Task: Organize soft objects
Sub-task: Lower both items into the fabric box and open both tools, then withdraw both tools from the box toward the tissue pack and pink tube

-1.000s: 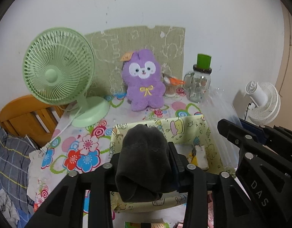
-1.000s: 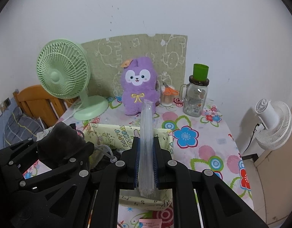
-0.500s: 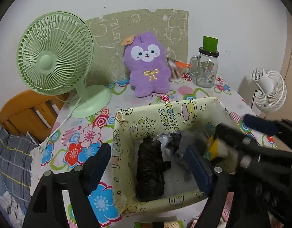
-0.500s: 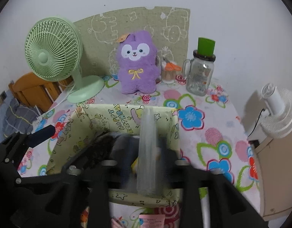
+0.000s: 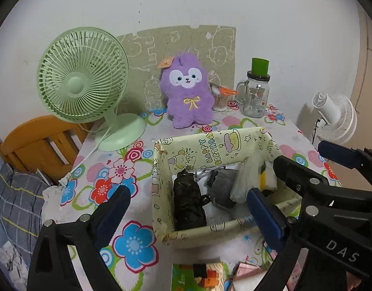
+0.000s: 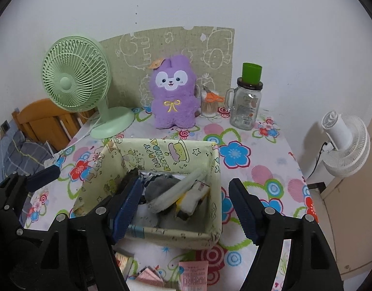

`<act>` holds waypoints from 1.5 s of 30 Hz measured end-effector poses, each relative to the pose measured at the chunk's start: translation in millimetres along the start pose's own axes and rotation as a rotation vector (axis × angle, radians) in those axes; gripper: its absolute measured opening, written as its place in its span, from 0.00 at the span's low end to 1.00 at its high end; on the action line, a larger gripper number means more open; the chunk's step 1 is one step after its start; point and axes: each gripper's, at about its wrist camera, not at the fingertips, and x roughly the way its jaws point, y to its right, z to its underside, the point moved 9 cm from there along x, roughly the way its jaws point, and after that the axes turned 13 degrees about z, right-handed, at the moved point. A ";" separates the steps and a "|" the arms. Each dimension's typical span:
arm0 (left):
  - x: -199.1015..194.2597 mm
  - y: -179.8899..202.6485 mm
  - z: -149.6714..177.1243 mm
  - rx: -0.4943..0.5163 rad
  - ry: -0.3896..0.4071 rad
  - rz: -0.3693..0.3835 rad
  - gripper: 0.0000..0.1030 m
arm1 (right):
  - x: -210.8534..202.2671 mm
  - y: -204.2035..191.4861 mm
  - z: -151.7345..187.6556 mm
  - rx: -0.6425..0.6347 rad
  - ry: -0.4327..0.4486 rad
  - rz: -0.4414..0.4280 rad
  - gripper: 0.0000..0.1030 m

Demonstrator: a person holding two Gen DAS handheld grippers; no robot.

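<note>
Left wrist view: we find the yellow-green box point(image 5: 224, 145), printed with cartoon figures and birthday lettering, standing on the flowered tablecloth point(image 5: 127, 169). Inside lie a rolled black sock point(image 5: 188, 201), a grey sock point(image 5: 222, 186) and a clear plastic packet point(image 5: 241, 184) leaning on the right wall. A white and yellow item behind the packet is partly covered; we cannot identify it. The left gripper point(image 5: 188, 206) has just been opening; its jaws stand wide apart over the box, holding nothing. The right gripper point(image 5: 314, 160) enters at the right edge, cut off by the frame.

Right wrist view: we see the same box point(image 6: 161, 150) from the near side. The grey sock point(image 6: 159, 186) and the packet point(image 6: 178, 191) lie diagonally across its middle; the black sock point(image 6: 130, 174) is largely hidden behind the left blue pad. The right gripper point(image 6: 186, 206) has just been opening and is spread, with nothing pinched. The left gripper point(image 6: 40, 177) shows only one finger at the left edge. Papers at the bottom edge are cropped and unreadable.
</note>
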 end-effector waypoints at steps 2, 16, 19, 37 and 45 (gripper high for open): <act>-7.4 1.7 0.5 0.001 0.007 0.000 0.97 | -7.7 -0.5 0.7 -0.002 0.007 0.002 0.75; -55.4 16.6 8.6 0.032 0.047 -0.011 0.99 | -61.1 2.1 9.4 0.003 0.050 0.014 0.75; -62.2 19.2 11.4 0.027 0.049 -0.005 0.99 | -70.6 2.3 11.7 0.005 0.058 0.013 0.75; -107.0 41.2 36.0 0.017 0.084 0.016 0.99 | -124.2 7.5 33.9 -0.005 0.106 0.020 0.75; -115.3 52.0 49.2 0.013 0.085 0.031 0.99 | -135.2 11.0 45.0 -0.002 0.108 0.025 0.75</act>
